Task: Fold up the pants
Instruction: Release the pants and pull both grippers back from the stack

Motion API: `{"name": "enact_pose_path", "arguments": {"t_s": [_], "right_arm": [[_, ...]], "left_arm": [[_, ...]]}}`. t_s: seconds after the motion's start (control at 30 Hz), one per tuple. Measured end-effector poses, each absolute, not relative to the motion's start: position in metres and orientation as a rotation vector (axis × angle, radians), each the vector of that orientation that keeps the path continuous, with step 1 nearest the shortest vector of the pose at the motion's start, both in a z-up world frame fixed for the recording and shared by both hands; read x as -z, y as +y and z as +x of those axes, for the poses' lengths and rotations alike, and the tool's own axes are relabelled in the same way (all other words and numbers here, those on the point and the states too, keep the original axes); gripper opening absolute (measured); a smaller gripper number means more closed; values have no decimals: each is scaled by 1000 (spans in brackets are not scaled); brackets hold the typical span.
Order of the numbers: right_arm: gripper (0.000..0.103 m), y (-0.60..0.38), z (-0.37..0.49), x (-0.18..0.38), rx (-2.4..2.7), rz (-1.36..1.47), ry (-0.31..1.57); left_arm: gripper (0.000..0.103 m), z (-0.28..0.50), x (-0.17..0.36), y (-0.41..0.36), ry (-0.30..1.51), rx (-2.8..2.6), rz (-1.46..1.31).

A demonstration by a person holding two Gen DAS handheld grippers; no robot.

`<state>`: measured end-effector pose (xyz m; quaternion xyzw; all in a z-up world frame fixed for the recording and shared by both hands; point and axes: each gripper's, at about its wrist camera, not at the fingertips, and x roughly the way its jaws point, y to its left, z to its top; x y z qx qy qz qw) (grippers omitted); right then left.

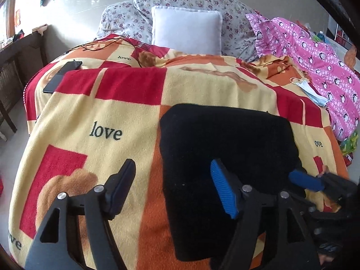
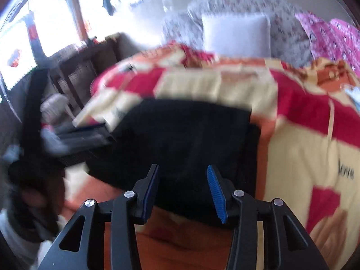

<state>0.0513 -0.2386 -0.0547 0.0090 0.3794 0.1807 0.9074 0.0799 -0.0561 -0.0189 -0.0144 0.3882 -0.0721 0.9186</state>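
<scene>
Black tool arms fill the bottom of both wrist views. Left tool (image 1: 173, 189): jaws spread wide, nothing between the pads; its left finger (image 1: 122, 184) hangs over bare blanket, its blue-padded right finger (image 1: 223, 190) over the near part of the pants. Right tool (image 2: 183, 191): jaws about half apart, empty, hovering above the near edge of the pants; no pad presses on cloth. In the left view the right tool also shows at the right edge (image 1: 315, 182), just beside the right edge of the pants.

Bed: covered by a fleece blanket (image 1: 126, 117) in red, cream and orange squares, the word "love" printed on it in several places.

Pants (image 1: 227, 164): black, folded into a compact rectangle, lying flat on the blanket at the near side of the bed, right of centre in the left view, centre in the right view (image 2: 180, 141).

Floral bedding (image 1: 175, 2) piled at the head of the bed, white pillow (image 1: 186, 29) leaning against it. Pink penguin-print cloth (image 1: 315, 60) heaped along the right side. Dark flat device (image 1: 61, 74) on the far left of the blanket, black cable (image 1: 126, 45) trailing near it. Blue face mask (image 1: 311, 91) beside the pink cloth.

Right view is motion-blurred; details at its left edge cannot be made out.
</scene>
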Motion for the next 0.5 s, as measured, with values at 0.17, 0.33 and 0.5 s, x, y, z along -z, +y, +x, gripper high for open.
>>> {"name": "enact_pose_path", "arguments": {"t_s": [0.17,0.33,0.5], "right_arm": [[61,-244,43,35,-366,47,739],[69,-249,21,15,-349,57,675],[74,-254,5,10,-327,62,667]], "left_arm": [[75,59,6,-63,727,78,66],[80,34,-5,-63,660,90,65],[80,15,-10,-58,632,98,36]]}}
